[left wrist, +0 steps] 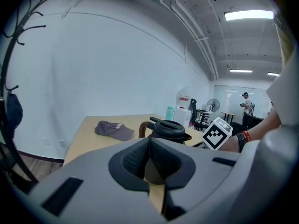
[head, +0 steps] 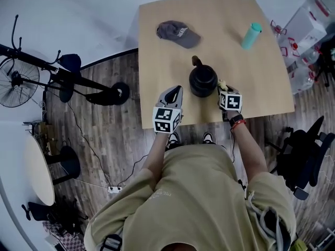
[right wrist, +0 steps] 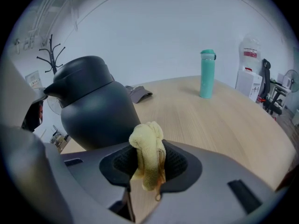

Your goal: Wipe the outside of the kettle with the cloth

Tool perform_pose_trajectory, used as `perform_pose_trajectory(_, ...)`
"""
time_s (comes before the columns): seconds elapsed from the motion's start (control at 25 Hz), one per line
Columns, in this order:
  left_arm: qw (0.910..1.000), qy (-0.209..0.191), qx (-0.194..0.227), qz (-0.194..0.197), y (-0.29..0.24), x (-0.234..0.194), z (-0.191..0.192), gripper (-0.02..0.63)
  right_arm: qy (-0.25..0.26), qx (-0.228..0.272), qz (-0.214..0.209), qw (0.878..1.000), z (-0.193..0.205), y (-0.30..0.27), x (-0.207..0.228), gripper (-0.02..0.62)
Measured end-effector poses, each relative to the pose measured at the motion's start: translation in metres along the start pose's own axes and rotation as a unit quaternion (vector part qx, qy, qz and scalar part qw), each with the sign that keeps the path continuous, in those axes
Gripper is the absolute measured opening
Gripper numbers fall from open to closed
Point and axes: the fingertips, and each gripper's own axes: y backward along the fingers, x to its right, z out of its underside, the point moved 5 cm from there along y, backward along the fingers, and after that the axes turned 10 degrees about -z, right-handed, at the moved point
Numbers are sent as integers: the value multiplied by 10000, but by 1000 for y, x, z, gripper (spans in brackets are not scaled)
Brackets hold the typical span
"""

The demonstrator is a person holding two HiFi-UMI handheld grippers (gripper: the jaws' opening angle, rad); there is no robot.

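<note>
A black kettle (head: 202, 80) with a brown handle stands near the front of the wooden table (head: 261, 72); it also shows as the kettle (left wrist: 166, 127) and the kettle (right wrist: 91, 108). My right gripper (head: 223, 88) is just right of the kettle, shut on a bunched yellow cloth (right wrist: 148, 153), which sticks up between its pads. The cloth (head: 222, 84) lies close to the kettle's side; whether they touch I cannot tell. My left gripper (head: 174, 94) is just left of the kettle, jaws shut with nothing between them, left gripper (left wrist: 149, 158).
A grey cap (head: 177, 34) lies at the table's back left, and a teal bottle (head: 251, 35) stands at the back right. Off the table are a floor fan (head: 18, 80) at the left and an office chair (head: 301, 158) at the right.
</note>
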Motion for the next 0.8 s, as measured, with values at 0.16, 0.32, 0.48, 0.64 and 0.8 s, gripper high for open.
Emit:
perform_pose_trajectory(0.16,9999,-55,-28,109,-1,-5,1,25,-224,79,-4,9997,14,11,-12,140)
perform_pose_trajectory(0.32,9998,-69,-40,209,1,-13,4,25,-706,-101,-159,9973,54,11,-39,140)
perform_pose_trajectory(0.48,9996,-53,-44,285,6,-26,7,25,-859,-155,-347,9956,83,6,-80,140)
perform_pose_trajectory(0.64,9995,-54,-33,323,10,-41,8,25,-1176,26,-734,9903,82,-7,-123,140)
perform_pose_trajectory(0.8,9994,-89,0,347,13,-54,8,25,-1186,121,-939,9884,75,-33,-154,140)
